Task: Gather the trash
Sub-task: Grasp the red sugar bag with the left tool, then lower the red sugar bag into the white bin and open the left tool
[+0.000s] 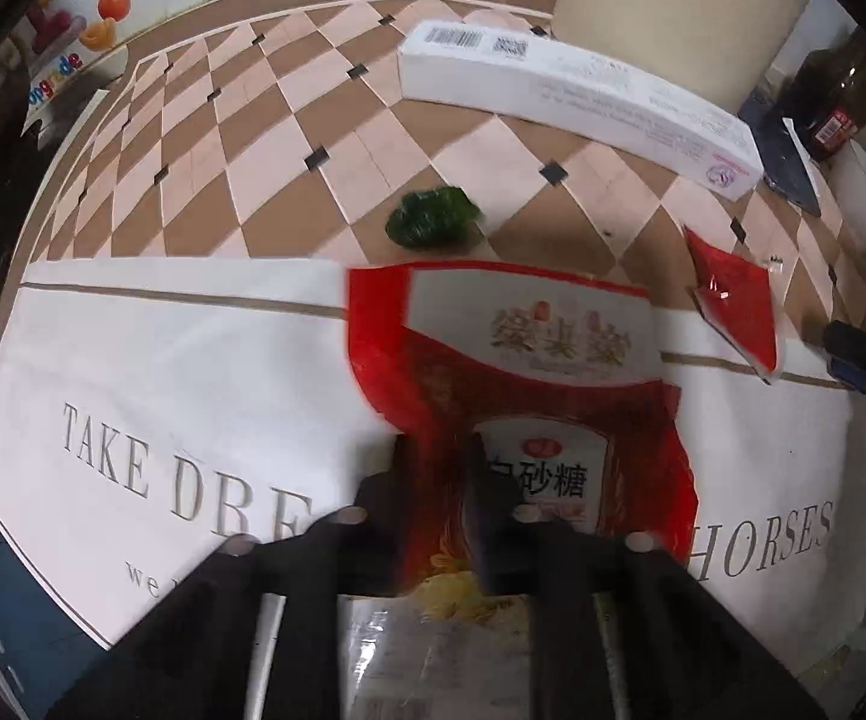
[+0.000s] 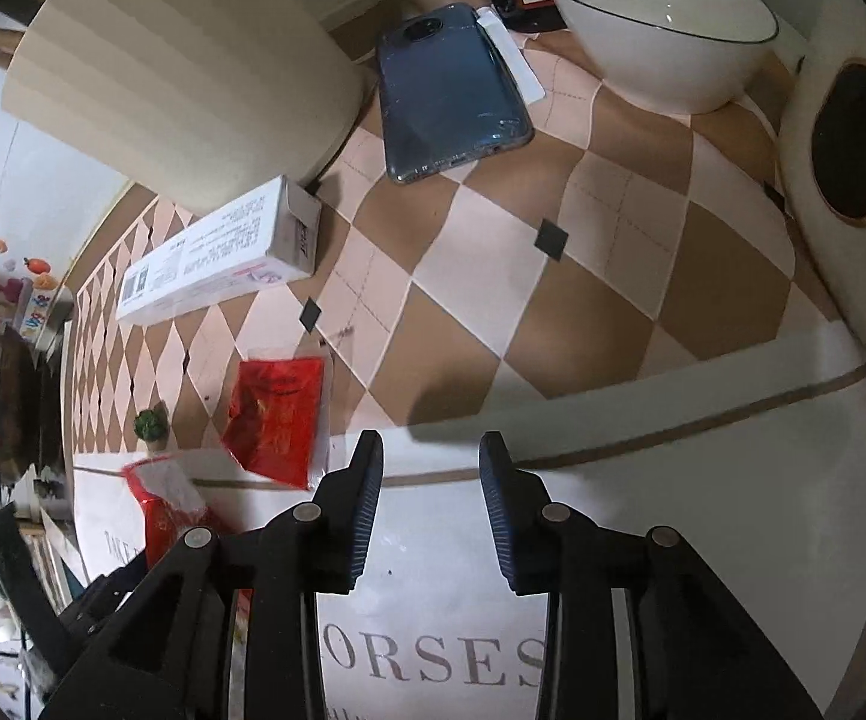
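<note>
My left gripper (image 1: pixel 439 480) is clamped on the sugar bag (image 1: pixel 523 372), lifted near me. Right gripper (image 2: pixel 431 504) gapes empty. Red wrapper (image 2: pixel 276 420) and green wad (image 2: pixel 152 425) lie far left; next, bin the bag.

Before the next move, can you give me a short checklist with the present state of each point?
1. Left gripper shut on the red sugar bag: ok.
2. Bag lifted free of the tablecloth: cannot tell.
3. Right gripper open and holding nothing: ok.
4. Red wrapper not yet collected, lying at the tablecloth's border: not ok.
5. Green crumpled wrapper and white carton not yet collected: not ok.
6. Phone and bowl lie apart from the trash: ok.
</note>
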A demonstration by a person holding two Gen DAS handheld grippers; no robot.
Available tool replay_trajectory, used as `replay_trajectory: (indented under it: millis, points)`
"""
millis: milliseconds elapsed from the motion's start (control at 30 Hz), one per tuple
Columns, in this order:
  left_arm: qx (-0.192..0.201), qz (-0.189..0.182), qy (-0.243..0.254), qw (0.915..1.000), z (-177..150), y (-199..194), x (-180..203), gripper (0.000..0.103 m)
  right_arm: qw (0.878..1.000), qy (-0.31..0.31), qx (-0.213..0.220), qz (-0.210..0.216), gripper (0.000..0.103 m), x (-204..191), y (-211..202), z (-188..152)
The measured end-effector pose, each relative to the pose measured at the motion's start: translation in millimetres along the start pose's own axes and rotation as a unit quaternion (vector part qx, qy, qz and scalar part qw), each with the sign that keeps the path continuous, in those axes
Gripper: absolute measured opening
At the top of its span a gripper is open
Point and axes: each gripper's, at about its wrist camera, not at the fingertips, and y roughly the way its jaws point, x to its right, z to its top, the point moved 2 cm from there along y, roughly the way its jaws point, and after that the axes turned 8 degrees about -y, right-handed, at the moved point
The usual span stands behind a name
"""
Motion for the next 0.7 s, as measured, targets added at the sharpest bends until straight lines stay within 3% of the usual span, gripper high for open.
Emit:
replay_trajectory:
  millis: [100, 167, 267, 333, 400, 500, 533, 567, 700]
  points:
    - [0.012, 0.004, -0.014, 0.9998, 5.5, -12.3, -14.7, 0.006, 1.000, -0.002, 0.005, 0.012, 0.041, -9.3, 3.2, 9.9]
    - [0.029, 0.008, -0.028, 0.9992, 9.8, -25.2, -25.0, 0.006, 1.000, -0.010, 0.009, 0.019, 0.054, -19.7, 7.2, 17.3]
    - [0.063, 0.032, -0.034, 0.9969, 12.0, -51.2, -43.1, 0.006, 0.999, -0.031, 0.005, 0.022, 0.056, -43.4, 21.8, 28.9]
    - [0.082, 0.052, -0.037, 0.9946, 13.4, -67.0, -53.0, 0.006, 0.998, -0.059, -0.009, 0.007, 0.061, -64.1, 39.5, 32.0]
    - [0.103, 0.079, -0.040, 0.9908, 13.5, -78.1, -65.9, 0.006, 0.994, -0.099, 0.002, -0.038, 0.064, -86.2, 43.7, 31.1]
    - [0.111, 0.095, -0.048, 0.9880, 25.0, -75.0, -76.3, 0.006, 0.982, -0.157, 0.035, -0.104, 0.036, -114.1, 47.9, 24.0]
    - [0.112, 0.092, -0.052, 0.9881, 24.8, -74.6, -79.1, 0.006, 0.976, -0.168, 0.040, -0.129, 0.008, -118.4, 48.6, 22.2]
    - [0.114, 0.090, -0.055, 0.9879, 26.1, -73.9, -83.1, 0.006, 0.977, -0.168, 0.043, -0.126, 0.001, -119.6, 48.1, 20.6]
    - [0.136, 0.074, -0.058, 0.9863, 20.6, -88.8, -99.4, 0.006, 0.980, -0.154, 0.065, -0.110, 0.000, -121.1, 24.8, 5.8]
